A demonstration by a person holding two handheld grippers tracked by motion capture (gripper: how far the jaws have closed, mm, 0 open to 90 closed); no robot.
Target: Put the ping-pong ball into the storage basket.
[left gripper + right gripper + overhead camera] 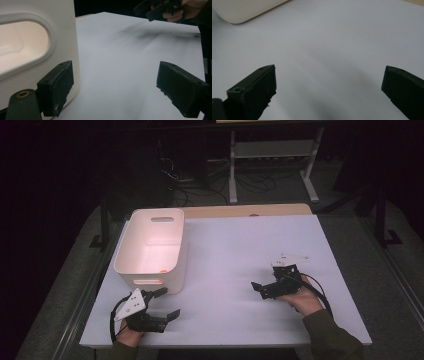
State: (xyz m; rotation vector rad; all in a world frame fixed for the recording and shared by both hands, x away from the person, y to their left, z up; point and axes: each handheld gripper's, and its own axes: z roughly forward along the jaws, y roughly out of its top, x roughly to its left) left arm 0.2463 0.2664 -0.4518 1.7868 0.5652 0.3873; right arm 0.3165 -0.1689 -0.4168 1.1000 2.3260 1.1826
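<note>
Left claw (162, 304) agape beside smooth white plastic bin (150, 247).

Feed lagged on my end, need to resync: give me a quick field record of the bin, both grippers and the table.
bin: white, upright, table's left half, handle cutouts; a small orange spot inside
left gripper: open, holding nothing, by the bin's near corner; one finger next to its wall
right gripper: open, holding nothing, over bare table, right side
table: white top

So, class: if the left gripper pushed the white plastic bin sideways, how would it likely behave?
The white bin looks like stiff moulded plastic with nothing visible inside, so it is probably light. On the smooth white table it would likely slide. Its tall walls might tip if the left gripper pushed high.
</note>
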